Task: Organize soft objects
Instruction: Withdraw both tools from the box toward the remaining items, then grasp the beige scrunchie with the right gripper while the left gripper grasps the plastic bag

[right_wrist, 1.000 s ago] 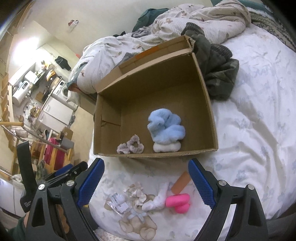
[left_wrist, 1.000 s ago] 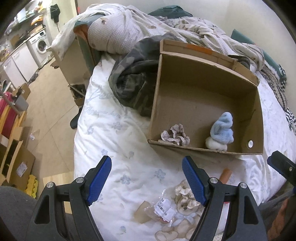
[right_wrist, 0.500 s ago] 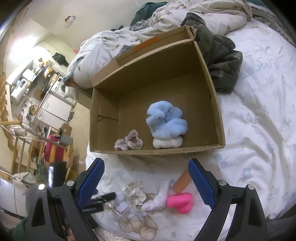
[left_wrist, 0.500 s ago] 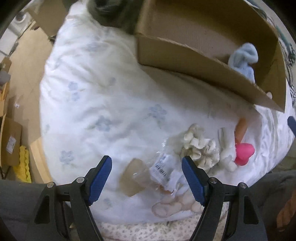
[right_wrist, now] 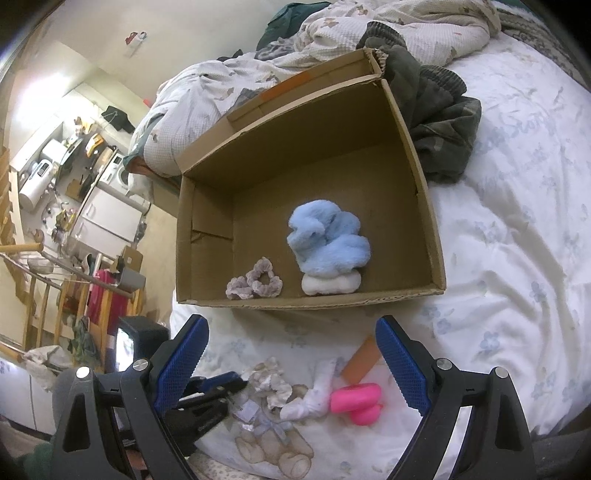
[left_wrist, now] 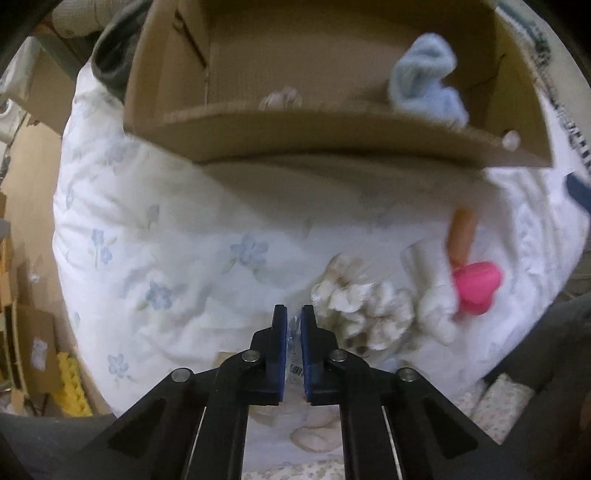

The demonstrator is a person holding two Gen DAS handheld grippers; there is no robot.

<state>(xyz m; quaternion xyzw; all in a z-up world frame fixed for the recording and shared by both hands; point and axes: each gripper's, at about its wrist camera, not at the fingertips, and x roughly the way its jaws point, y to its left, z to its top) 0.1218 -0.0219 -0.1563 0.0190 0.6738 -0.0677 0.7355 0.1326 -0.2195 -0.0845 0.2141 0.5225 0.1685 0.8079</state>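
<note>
My left gripper (left_wrist: 293, 314) points straight down at the bed, its jaws closing tight on a clear plastic wrapper (left_wrist: 294, 341) with a label, next to a cream scrunchie (left_wrist: 362, 314). In the right wrist view it (right_wrist: 227, 380) lies left of that scrunchie (right_wrist: 269, 384). A white cloth roll (right_wrist: 310, 398), a pink soft piece (right_wrist: 356, 402) and an orange strip (right_wrist: 360, 363) lie beside it. My right gripper (right_wrist: 291, 319) hovers open above them, holding nothing. The cardboard box (right_wrist: 424, 206) contains a blue fluffy bundle (right_wrist: 328, 240) on a white one, and a mauve scrunchie (right_wrist: 255, 282).
A dark green garment (right_wrist: 439, 110) is heaped against the box's far right corner, and a rumpled quilt (right_wrist: 369, 22) lies behind it. A teddy-bear figure (right_wrist: 273, 443) sits at the bed's near edge. Left of the bed the floor drops away to cluttered furniture (right_wrist: 92, 206).
My left gripper dropped from above the box down to the bed's near edge and shut on the clear wrapper. The right gripper stayed almost still and open.
</note>
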